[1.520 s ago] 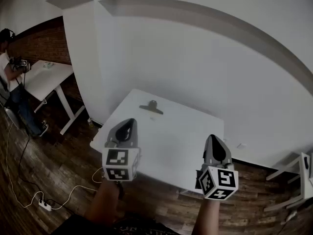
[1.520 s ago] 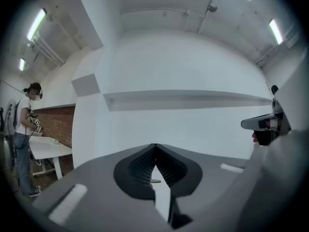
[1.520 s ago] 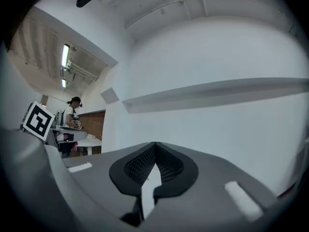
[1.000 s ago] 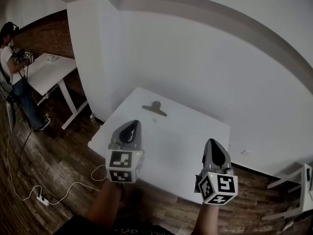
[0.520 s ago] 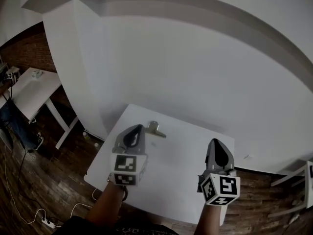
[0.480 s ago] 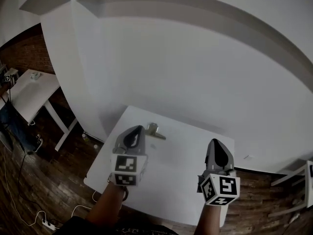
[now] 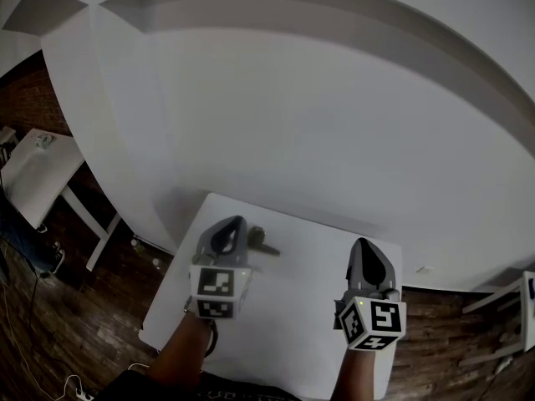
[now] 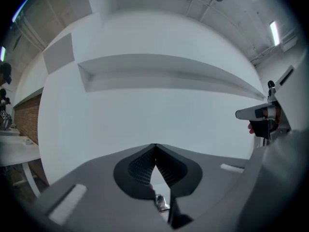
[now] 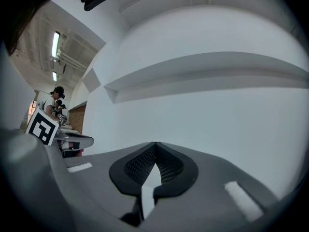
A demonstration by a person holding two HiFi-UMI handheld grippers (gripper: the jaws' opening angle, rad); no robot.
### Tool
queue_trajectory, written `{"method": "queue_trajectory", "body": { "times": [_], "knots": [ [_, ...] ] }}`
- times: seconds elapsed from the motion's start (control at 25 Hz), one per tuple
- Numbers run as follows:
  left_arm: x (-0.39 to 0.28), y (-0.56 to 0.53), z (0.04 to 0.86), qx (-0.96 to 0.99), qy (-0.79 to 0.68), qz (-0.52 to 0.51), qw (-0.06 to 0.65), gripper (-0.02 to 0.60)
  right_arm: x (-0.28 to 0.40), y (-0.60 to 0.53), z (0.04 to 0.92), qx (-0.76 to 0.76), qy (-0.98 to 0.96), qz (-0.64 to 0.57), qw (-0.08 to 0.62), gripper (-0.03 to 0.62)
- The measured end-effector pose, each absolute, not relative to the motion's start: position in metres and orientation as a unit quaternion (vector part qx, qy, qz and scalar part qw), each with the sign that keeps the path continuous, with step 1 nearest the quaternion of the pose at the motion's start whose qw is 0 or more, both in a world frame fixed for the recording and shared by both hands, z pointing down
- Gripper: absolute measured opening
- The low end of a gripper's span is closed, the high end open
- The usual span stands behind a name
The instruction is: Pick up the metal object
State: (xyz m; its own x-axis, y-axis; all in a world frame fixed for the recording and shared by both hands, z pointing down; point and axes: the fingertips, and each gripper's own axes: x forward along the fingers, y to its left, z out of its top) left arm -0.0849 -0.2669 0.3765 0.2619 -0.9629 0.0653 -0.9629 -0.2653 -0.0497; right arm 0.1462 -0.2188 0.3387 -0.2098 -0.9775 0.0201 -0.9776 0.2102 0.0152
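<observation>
we see a white worktop (image 7: pixel 292 307), a silver-grey metal object (image 7: pixel 266 243), a grey left claw (image 7: pixel 236 222) and right claw (image 7: pixel 361 242) with black-and-white square markers, and a dark brown wood floor (image 7: pixel 75 324).

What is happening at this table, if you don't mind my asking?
A person holds a gripper in each hand above a white table. The left gripper, jaws shut and empty, hovers close beside the metal object, which lies on the table untouched. The right gripper, also shut, hangs off to the side, holding nothing.

clip (image 7: pixel 263 241): shiny metal
surface (image 7: pixel 309 303): smooth, matt white
floor (image 7: pixel 58 316): wood planks
left tool (image 8: pixel 154 149): matt grey plastic, ribbed pads (image 8: pixel 167 167)
</observation>
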Motion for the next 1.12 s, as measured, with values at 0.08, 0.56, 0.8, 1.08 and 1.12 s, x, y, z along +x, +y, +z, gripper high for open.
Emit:
{"method": "queue_trajectory", "body": {
  "times": [0.08,0.56,0.8,1.08,1.12],
  "knots": [
    [-0.084,-0.276,0.377,0.795,-0.606,0.041,-0.003,0.0,0.146,-0.225,0.341,0.629,-0.777,0.003,0.016,0.011],
    [-0.061,-0.329,0.437,0.826,-0.554,0.079,0.072,0.247,0.153,-0.24,0.355,0.632,-0.774,0.017,0.031,0.011],
    [-0.053,-0.356,0.524,0.813,-0.538,0.165,0.151,0.304,0.159,-0.243,0.362,0.641,-0.767,0.021,0.039,0.011],
    [-0.056,-0.38,0.612,0.773,-0.544,0.25,0.21,0.334,0.167,-0.247,0.376,0.652,-0.756,0.032,0.052,0.011],
    [-0.055,-0.383,0.62,0.77,-0.543,0.254,0.219,0.334,0.168,-0.248,0.377,0.653,-0.755,0.033,0.054,0.011]
  ]
}}
